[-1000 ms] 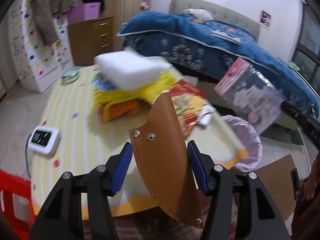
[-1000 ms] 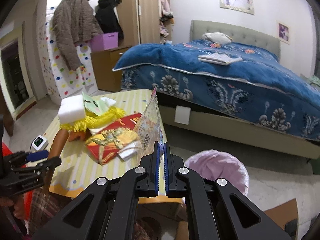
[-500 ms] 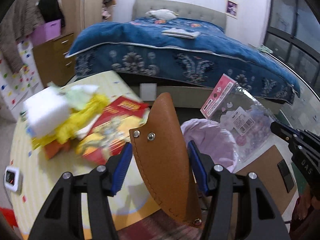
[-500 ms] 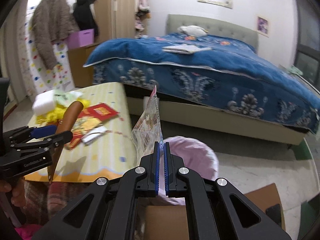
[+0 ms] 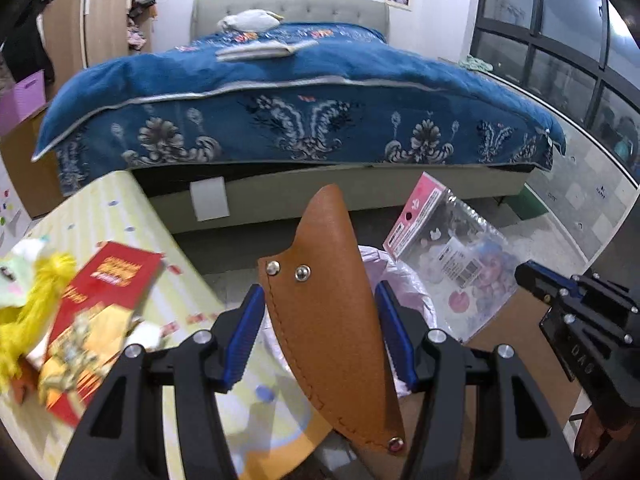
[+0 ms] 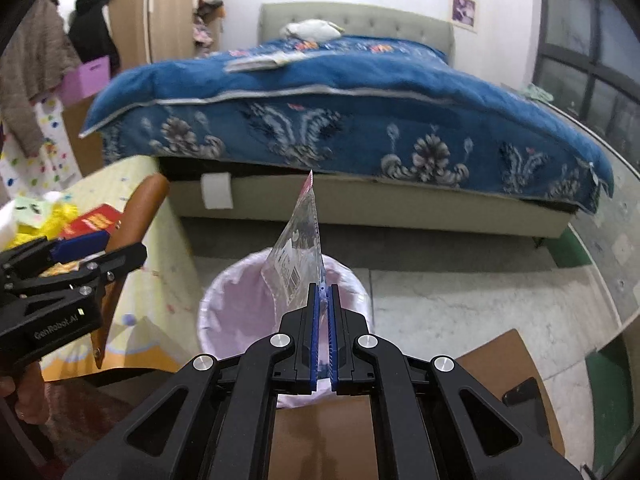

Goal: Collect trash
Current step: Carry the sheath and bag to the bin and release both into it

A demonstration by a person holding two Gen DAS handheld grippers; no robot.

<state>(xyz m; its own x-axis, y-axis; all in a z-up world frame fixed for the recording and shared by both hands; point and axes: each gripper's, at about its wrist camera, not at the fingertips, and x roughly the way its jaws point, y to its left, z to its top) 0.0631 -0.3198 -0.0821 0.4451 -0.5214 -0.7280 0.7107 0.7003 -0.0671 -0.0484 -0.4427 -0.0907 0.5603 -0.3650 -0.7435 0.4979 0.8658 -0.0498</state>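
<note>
While your right gripper (image 6: 323,300) pinches the bottom edge of a clear plastic package (image 6: 298,252) above the pink-lined trash bin (image 6: 240,304), your left gripper (image 5: 320,320) clamps a tan leather sheath (image 5: 328,312) between its blue pads (image 5: 246,324), tip up. Left of the bin, your yellow table (image 5: 120,208) carries a red booklet (image 5: 108,280) and a yellow fluffy thing (image 5: 36,296). Beyond it all stands the bed (image 6: 340,92) under its blue quilt.

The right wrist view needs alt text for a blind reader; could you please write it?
The right gripper pinches a clear wrapper upright above a pink-lined bin. At left, the left gripper holds a brown sheath beside a yellow table; a blue bed lies behind.
</note>
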